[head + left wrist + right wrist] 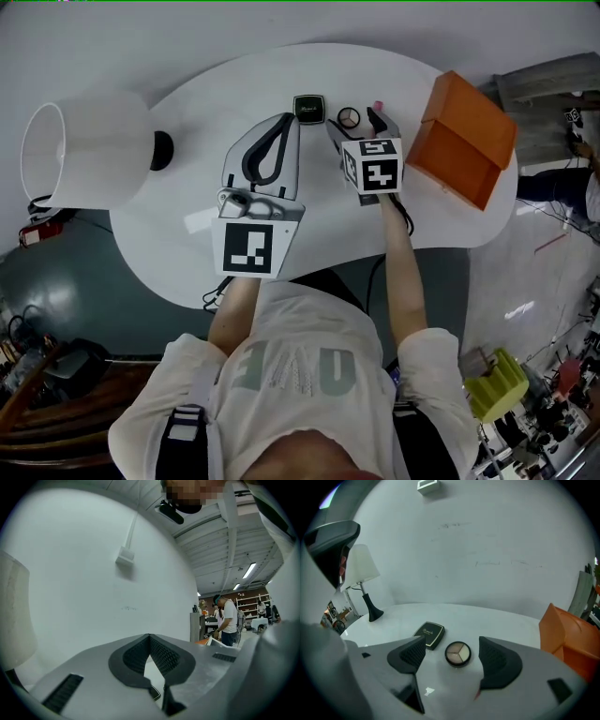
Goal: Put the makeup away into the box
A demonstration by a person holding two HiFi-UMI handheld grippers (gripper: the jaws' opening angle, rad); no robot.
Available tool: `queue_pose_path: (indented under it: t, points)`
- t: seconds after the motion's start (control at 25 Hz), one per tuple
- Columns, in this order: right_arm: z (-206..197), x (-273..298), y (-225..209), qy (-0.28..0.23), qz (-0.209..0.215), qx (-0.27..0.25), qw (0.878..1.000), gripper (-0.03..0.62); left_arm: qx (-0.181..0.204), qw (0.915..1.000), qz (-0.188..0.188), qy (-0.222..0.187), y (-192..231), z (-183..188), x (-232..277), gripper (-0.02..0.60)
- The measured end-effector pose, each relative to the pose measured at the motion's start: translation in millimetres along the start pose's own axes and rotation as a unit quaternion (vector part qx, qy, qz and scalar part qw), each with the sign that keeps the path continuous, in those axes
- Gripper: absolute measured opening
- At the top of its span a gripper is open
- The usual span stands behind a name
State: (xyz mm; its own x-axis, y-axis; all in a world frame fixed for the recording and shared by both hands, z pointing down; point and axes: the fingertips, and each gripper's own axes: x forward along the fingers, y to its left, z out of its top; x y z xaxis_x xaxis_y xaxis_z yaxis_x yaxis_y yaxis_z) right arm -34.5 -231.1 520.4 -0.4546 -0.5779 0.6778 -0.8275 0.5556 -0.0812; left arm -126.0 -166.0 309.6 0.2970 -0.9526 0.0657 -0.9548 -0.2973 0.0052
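Palette [458, 653]: small round black-rimmed pan w/ three beige-brown wedges. It lies flat on the glossy white oval desk [187, 197] nr its far edge, just beside a square black compact [428, 634]; the matte, angular orange box [461, 141] sits at desk's right end. Right gripper [452, 641] jaws spread w/ palette in the gap, ribbed dark pads off it; left gripper [150, 637] tips pressed together, empty.

Open worktop [234, 84] runs between the lamp [89, 155] crowding its left end and the orange box [464, 141] at its right edge, with only the black compact [308, 109] and round eyeshadow pan [349, 117] lying low ahead of the right claw [452, 643].
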Motion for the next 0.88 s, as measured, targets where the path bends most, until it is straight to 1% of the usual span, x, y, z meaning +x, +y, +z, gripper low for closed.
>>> queue_pose_path:
  t: [0.12,0.2,0.32,0.4,0.64,0.84,0.88]
  points:
    - [-16.7,16.4,-5.6,0.034,-0.003,0.013,0.999,0.362,-0.005,1.0000,-0.002,0.007,2.6,-9.4,6.8,0.006]
    - [-22.4,21.7,-6.5,0.045,-0.003,0.010,0.999,0.362,-0.009,0.9999,-0.002,0.009,2.3,-12.7,7.9,0.006]
    - [-26.3,26.1,-6.4,0.050,-0.009,0.005,0.999,0.354,-0.010,0.9998,-0.005,0.018,1.4,-19.4,8.6,0.006]
    - [-27.4,28.5,-9.6,0.054,-0.020,0.001,0.998,0.319,-0.011,0.9997,-0.005,0.021,1.6,-22.2,9.4,0.006]
    - [-33.0,30.3,-10.8,0.061,-0.029,-0.001,0.998,0.310,-0.006,0.9996,-0.004,0.028,1.8,-27.2,5.7,0.006]
    - [-32.6,31.3,-11.9,0.062,-0.028,-0.001,0.998,0.268,-0.007,0.9995,-0.002,0.030,2.1,-29.2,5.5,0.006]
    - [-32.6,31.5,-11.6,0.062,-0.028,-0.001,0.998,0.248,-0.007,0.9995,-0.002,0.030,1.9,-29.5,5.5,0.006]
